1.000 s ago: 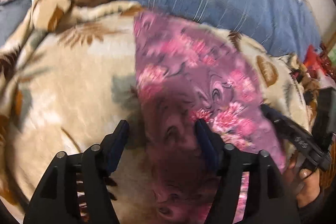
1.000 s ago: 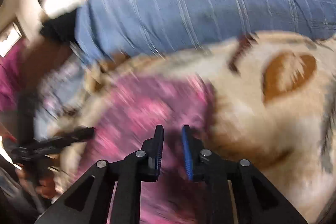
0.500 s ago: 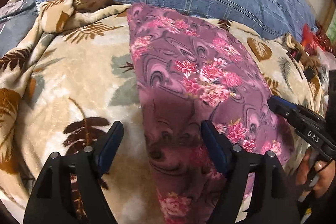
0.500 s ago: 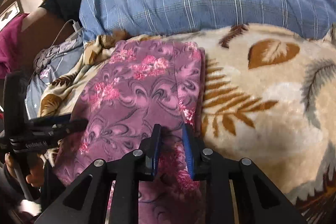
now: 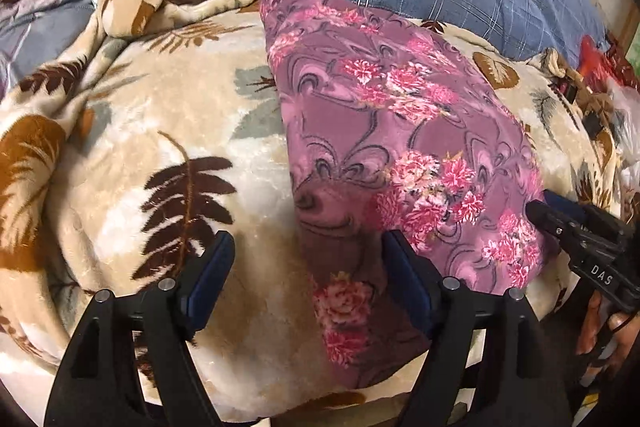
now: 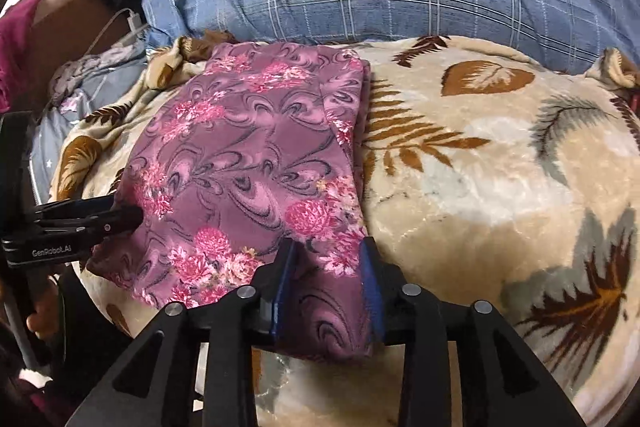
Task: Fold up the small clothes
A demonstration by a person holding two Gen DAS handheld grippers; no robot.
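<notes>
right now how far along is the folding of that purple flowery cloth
Done: the purple floral garment lies folded into a long flat panel on the leaf-print blanket. In hand: the right gripper is opening with the near end between its jaws; the left gripper stands open. Left: probably one more fold.

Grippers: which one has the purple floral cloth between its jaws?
The right gripper: its opening jaws straddle the purple floral cloth at its near edge. The left gripper mostly straddles the leaf-print blanket.

Leaf-print blanket [image 5: 160,115], purple floral garment [image 5: 384,131] on it
</notes>
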